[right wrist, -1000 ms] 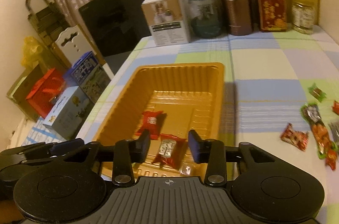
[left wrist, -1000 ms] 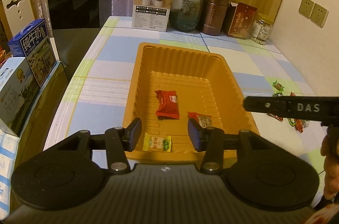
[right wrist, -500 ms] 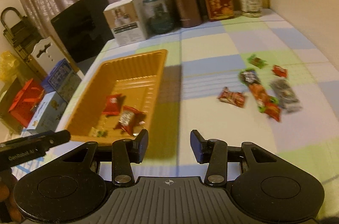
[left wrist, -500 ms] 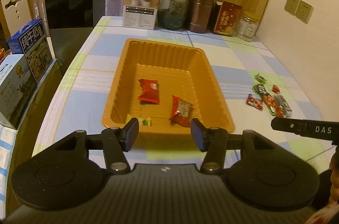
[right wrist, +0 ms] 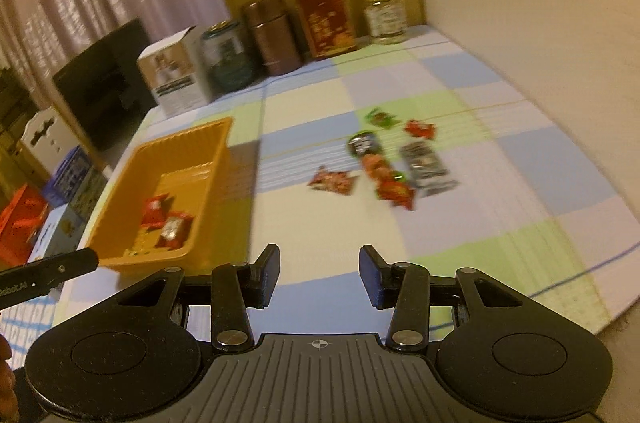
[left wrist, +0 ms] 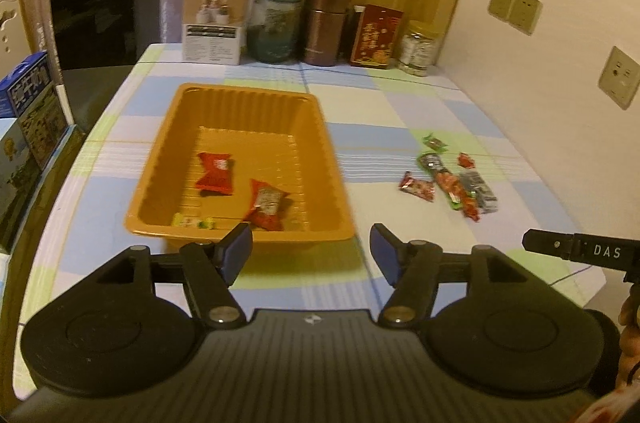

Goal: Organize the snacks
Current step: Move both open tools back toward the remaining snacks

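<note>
Three wrapped snacks (left wrist: 264, 205) lie inside the ribbed orange tray (left wrist: 160, 159)

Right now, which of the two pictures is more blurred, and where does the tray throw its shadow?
Right wrist view: more blurred, the loose snacks smeared. Left wrist view: sharper, straight lines bent by the fisheye lens; the tray throws its shadow on the table at its right and near sides.

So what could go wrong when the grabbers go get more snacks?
The leftover snacks lie bunched and touching, so the right gripper might pinch two together or push one aside. They are thin and flat, so a wrapper may slip out. The tray sits near the table edge; a bump could shove it.
</note>
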`<state>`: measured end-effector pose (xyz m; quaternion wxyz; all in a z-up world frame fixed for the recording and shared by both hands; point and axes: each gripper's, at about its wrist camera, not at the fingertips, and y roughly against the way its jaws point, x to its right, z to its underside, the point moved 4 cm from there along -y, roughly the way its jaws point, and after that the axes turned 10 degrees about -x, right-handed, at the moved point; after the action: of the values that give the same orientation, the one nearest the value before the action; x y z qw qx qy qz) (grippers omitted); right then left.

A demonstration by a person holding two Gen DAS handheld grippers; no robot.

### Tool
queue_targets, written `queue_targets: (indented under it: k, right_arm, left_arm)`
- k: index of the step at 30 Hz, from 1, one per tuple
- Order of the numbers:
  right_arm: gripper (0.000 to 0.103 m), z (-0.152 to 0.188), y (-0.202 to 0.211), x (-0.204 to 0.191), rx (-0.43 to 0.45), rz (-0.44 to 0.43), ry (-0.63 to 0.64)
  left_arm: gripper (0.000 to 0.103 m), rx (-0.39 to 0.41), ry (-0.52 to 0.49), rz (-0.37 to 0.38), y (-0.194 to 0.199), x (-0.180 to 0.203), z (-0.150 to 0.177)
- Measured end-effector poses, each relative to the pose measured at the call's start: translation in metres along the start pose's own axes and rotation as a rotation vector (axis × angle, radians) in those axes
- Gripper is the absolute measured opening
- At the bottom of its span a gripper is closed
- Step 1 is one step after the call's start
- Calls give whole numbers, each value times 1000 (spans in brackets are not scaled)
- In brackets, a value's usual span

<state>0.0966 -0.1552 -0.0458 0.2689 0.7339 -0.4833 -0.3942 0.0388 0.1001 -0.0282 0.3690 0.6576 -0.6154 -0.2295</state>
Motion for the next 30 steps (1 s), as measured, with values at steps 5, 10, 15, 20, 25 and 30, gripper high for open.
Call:
queue_targets:
  k: [5,10,15,20,25,30]
  right_arm:
    - [44,1,14,28,24,28,-58]
    - [44,0,24,49,39,47,-103]
    - [44,-2,29,65,52,57,-132]
    - [44,-6,31,76,60,64,-151]
    - [44,-11,30,85,64,76,-156]
    - [44,-19,27,93,63,81,-148]
  left_arm:
    - [64,-3,-32,22,-2,21,-1]
    - [65,-11,-59,41,-6,40,-1]
    - [65,-21,-81,57,-13,55,-3]
    - [65,-31,-102,70,-19,68,-6]
    - [65,-38,-121,79,-28,78,-12]
    - [65,-49,-139,90,-42,90,-19]
